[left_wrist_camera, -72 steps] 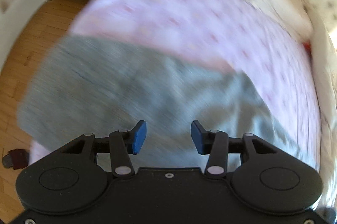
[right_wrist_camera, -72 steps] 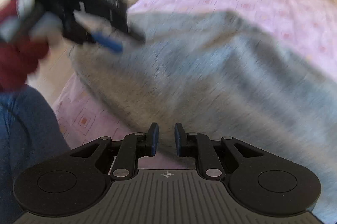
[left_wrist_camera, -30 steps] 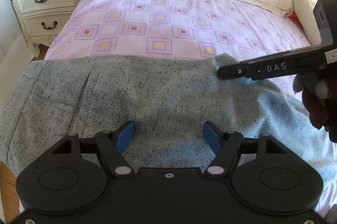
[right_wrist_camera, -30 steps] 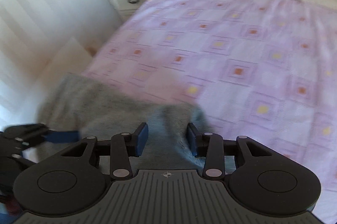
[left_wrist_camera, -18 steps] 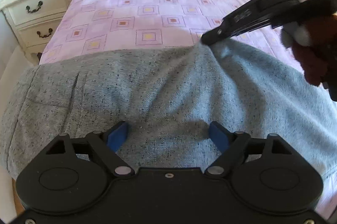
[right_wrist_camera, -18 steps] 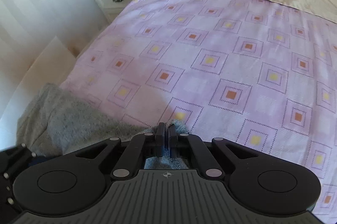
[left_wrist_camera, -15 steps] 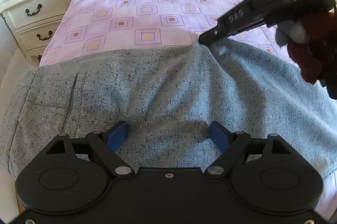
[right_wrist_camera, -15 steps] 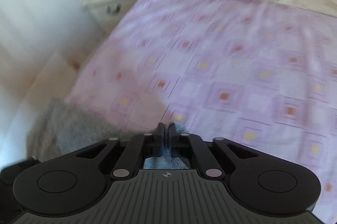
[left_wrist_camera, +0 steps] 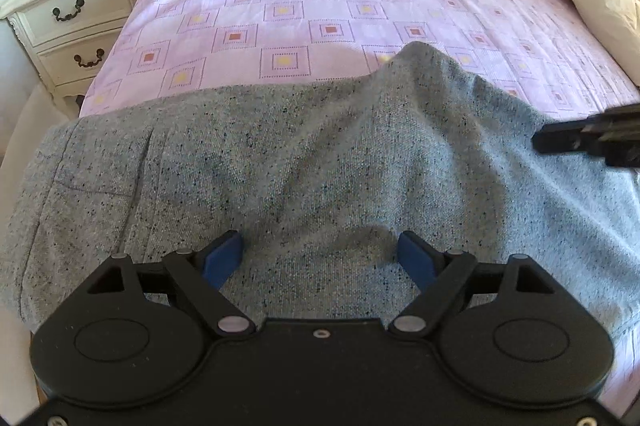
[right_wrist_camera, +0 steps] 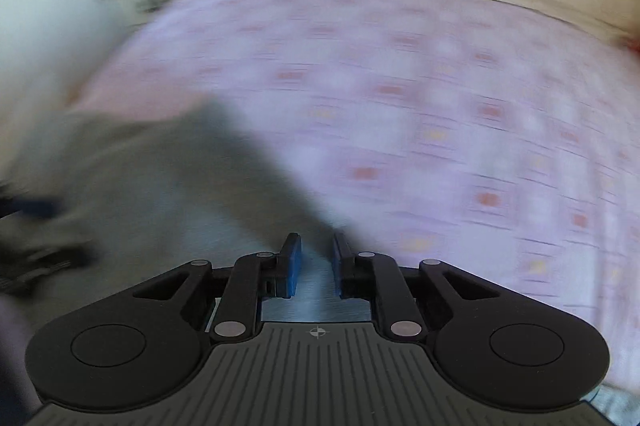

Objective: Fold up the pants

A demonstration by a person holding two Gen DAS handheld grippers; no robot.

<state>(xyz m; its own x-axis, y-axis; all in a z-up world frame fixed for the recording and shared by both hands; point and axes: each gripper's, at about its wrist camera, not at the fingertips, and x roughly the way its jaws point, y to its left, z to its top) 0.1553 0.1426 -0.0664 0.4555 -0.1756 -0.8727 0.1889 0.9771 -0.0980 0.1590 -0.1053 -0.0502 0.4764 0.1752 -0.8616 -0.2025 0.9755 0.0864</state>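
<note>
Grey pants (left_wrist_camera: 320, 161) spread across the near edge of the pink bed (left_wrist_camera: 304, 5)
Left gripper (left_wrist_camera: 320, 258) hangs over the pants, jaws wide, pads clear of the cloth. Right gripper (right_wrist_camera: 316, 262), blurred, is over the pants' far edge; its jaws are opening with a small gap, pressing on nothing. A nightstand (left_wrist_camera: 68, 9) stands left
</note>
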